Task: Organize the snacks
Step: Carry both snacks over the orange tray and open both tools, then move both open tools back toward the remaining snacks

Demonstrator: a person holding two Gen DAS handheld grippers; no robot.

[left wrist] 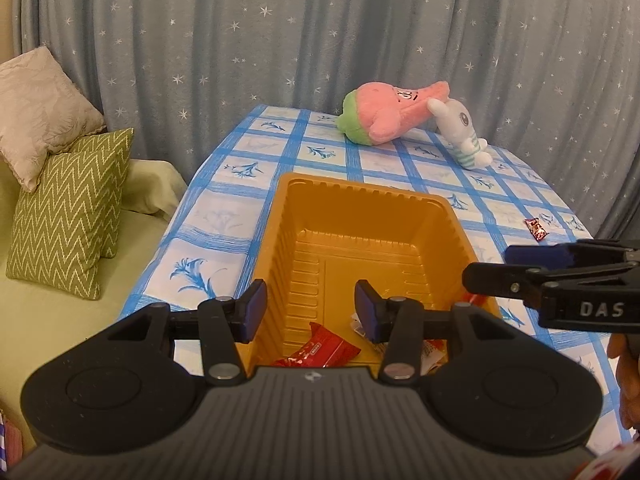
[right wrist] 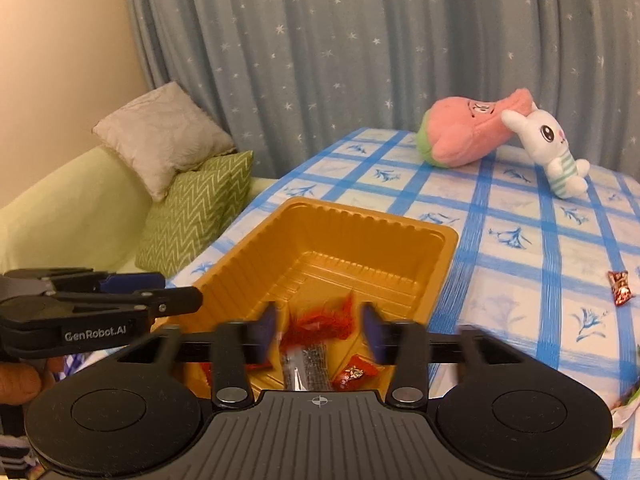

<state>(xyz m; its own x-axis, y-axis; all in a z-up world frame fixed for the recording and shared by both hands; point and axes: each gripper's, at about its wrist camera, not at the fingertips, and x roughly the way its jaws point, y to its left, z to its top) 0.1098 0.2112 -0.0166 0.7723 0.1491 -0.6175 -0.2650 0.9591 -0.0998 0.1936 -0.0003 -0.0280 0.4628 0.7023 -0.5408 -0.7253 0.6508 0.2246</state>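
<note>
An orange plastic tray [left wrist: 362,216] [right wrist: 360,224] stands on the blue checked tablecloth. Several red and dark snack packets [left wrist: 320,350] [right wrist: 324,320] lie at its near end. My left gripper [left wrist: 310,308] is open and empty, its fingers astride the tray's near left wall. My right gripper [right wrist: 320,330] is open and empty above the snacks in the tray; a red packet [right wrist: 354,374] lies below it. In the left wrist view the right gripper [left wrist: 500,268] comes in from the right over the tray's rim. A loose red snack [left wrist: 536,229] [right wrist: 620,288] lies on the cloth to the right.
A pink plush [left wrist: 384,116] [right wrist: 468,132] and a white rabbit plush [left wrist: 464,132] [right wrist: 556,152] lie at the table's far end. A sofa with a green zigzag cushion [left wrist: 68,216] [right wrist: 196,208] and a beige cushion [left wrist: 40,108] stands left. More wrappers [right wrist: 628,404] lie at the right edge.
</note>
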